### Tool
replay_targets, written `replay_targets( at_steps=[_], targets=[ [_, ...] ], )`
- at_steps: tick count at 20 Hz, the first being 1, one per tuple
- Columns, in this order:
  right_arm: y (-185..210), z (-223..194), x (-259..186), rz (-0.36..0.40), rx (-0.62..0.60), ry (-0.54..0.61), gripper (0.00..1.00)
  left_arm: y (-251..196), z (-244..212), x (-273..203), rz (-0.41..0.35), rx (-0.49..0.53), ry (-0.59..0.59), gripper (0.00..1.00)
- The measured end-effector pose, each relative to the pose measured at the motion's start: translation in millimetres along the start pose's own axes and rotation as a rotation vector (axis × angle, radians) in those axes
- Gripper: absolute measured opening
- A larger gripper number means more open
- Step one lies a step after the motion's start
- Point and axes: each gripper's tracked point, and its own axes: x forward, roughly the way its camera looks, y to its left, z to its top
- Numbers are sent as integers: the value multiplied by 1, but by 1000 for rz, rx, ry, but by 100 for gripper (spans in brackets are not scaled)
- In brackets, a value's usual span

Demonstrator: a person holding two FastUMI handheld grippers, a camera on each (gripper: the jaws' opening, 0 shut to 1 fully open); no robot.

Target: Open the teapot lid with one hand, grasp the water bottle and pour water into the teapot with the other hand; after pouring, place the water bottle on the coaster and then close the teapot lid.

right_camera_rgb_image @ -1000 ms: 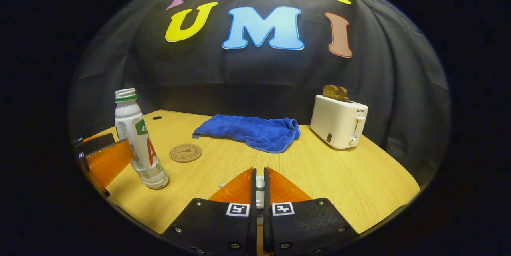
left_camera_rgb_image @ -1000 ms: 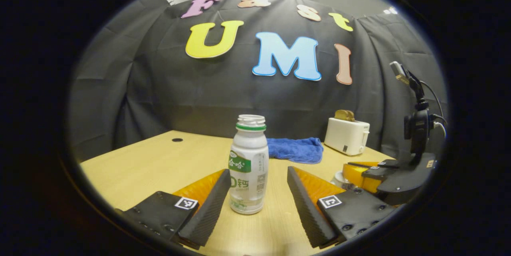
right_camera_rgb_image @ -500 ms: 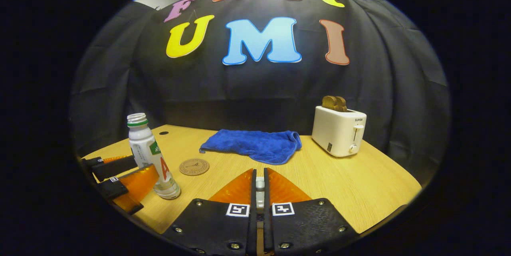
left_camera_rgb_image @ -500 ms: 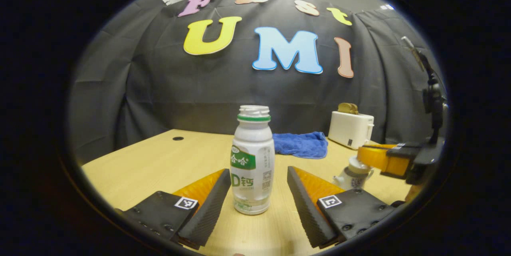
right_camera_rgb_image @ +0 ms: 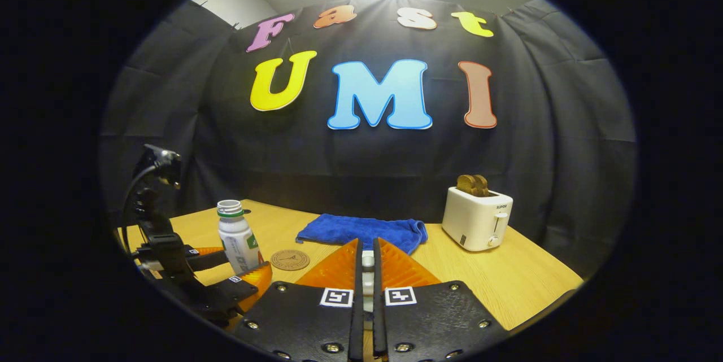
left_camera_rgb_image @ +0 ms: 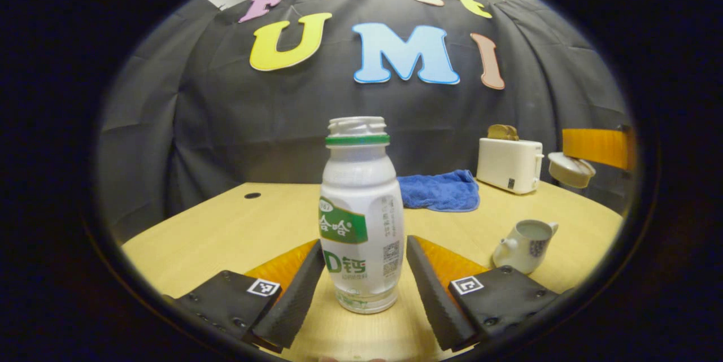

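A white bottle (left_camera_rgb_image: 361,215) with a green label and no cap stands on the table between the fingers of my left gripper (left_camera_rgb_image: 364,240). The jaws are open and sit close to its sides. At the right stands the small white teapot (left_camera_rgb_image: 525,246), its top uncovered. Its lid (left_camera_rgb_image: 570,169) hangs high above it, under one finger (left_camera_rgb_image: 596,147) of the right gripper. In the right gripper view my right gripper (right_camera_rgb_image: 367,246) is shut on the lid's white knob (right_camera_rgb_image: 367,261). There the bottle (right_camera_rgb_image: 236,236) stands between the left gripper's fingers (right_camera_rgb_image: 254,280), with a round brown coaster (right_camera_rgb_image: 290,259) beside it.
A blue towel (right_camera_rgb_image: 364,229) lies at the back of the wooden table (right_camera_rgb_image: 525,283). A white toaster (right_camera_rgb_image: 477,218) with toast in it stands at the back right. A small dark hole (left_camera_rgb_image: 252,196) marks the table's far left.
The right gripper has risen with the lid, leaving the teapot uncovered. The left gripper has moved forward, so the bottle now stands deep between its fingers.
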Motion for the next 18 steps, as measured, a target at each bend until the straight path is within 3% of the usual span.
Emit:
replay_targets(
  at_steps=[2, 11, 12, 13, 18],
  targets=[
    [-1, -1, -1, 1, 2, 3, 6, -2, 1, 3, -1, 20, 5, 99],
    [-14, -14, 0, -24, 39, 39, 6, -5, 3, 3, -15, 6, 0, 84],
    [-16, -14, 0, -29, 41, 40, 6, -5, 2, 4, -19, 6, 1, 78],
    [-19, -15, -1, -34, 44, 39, 6, -7, 2, 4, -23, 6, 2, 83],
    [-33, -17, -6, -55, 58, 41, 6, -9, 6, 3, -26, 89, 14, 80]
  ],
)
